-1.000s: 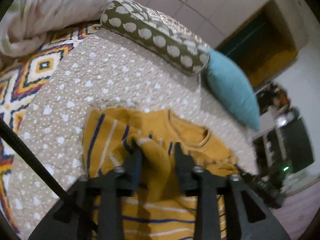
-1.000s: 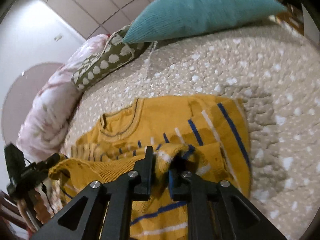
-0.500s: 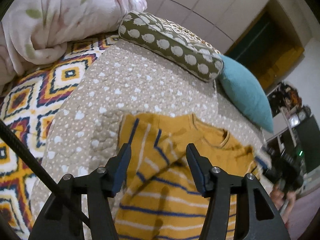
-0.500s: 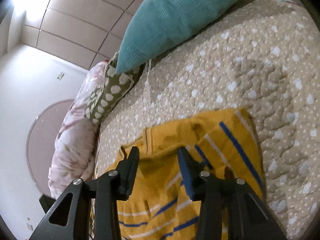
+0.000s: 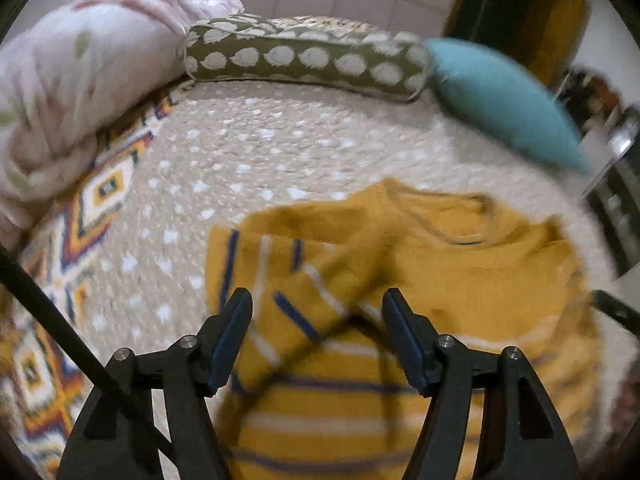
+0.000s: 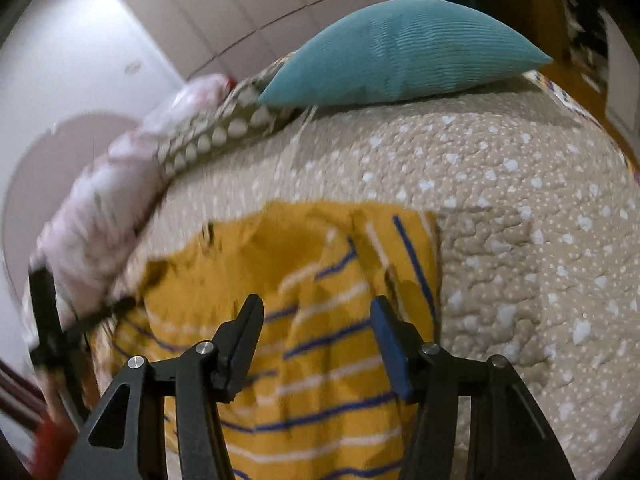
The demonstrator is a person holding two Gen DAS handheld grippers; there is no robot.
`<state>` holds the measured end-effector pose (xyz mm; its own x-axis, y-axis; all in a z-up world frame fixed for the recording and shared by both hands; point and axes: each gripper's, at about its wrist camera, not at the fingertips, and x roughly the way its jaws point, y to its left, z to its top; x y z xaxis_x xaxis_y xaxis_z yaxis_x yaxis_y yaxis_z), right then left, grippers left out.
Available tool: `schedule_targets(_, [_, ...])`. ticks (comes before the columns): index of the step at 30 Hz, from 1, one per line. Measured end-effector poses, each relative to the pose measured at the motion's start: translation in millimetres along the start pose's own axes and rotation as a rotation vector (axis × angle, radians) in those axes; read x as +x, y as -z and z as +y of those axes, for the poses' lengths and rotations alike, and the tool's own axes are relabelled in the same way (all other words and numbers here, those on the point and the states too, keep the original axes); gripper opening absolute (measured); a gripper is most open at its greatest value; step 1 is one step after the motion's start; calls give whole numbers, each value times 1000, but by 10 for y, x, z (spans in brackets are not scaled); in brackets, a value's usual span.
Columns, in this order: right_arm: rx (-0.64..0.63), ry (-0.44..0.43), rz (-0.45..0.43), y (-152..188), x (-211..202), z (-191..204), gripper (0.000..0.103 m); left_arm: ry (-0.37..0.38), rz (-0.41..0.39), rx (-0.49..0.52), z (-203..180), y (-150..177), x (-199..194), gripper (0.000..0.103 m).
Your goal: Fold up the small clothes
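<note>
A small mustard-yellow sweater with blue and white stripes lies on the beige dotted quilt; both sleeves are folded in across its body. My left gripper is open and empty, hovering just above the folded left sleeve. The sweater also shows in the right wrist view, where my right gripper is open and empty above its striped right side. The other gripper shows at the left edge of that view. Both views are motion-blurred.
A green bolster with white spots, a teal cushion and a pink floral duvet line the head of the bed. A patterned diamond-print sheet lies left of the quilt. Dark furniture stands at the bed's right edge.
Both grippers held a sleeve a second ago, then opened and let the sleeves drop onto the sweater. Since then both have pulled back and opened wider.
</note>
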<state>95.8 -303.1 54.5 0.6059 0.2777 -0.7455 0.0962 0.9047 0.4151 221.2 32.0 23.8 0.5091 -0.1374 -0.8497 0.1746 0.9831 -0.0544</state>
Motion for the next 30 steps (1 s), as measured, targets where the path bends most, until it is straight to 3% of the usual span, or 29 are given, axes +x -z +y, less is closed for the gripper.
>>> schedule_targets(1, [-32,19,16,29,63,38,60,-57,17,-2,26,-48,98,66])
schedule_targets(3, [-46,45,31,51,195,38,60,-98,45,-55,149,-123,235,66])
schedule_targets(5, [-26,61,38,27,339,-18,60,-71,58,-147,373,-189,322,66])
schedule_targets(9, [4,131,31,-43,560,-174,60,-39,70,-234,669,-221,376,68])
schedule_targets(11, [53,99,37,-77,610,-278,60,-11,69,-270,775,-209,347,68])
schedule_targets(15, [112,81,19,-142,544,-325,60,-57,30,-319,963,-178,143,68])
schedule_targets(18, [144,97,-23,-173,308,-377,61,14,8,-356,1127,-66,-97,68])
schedule_targets(22, [79,89,-49,-45,-121,-341,61,110,-29,-252,1033,305,-496,68])
schedule_targets(26, [3,50,-24,322,-458,-305,65,235,7,-199,877,776,-591,71])
schedule_targets(30, [1,-7,21,759,-526,-320,67,328,59,-194,758,1155,-481,72])
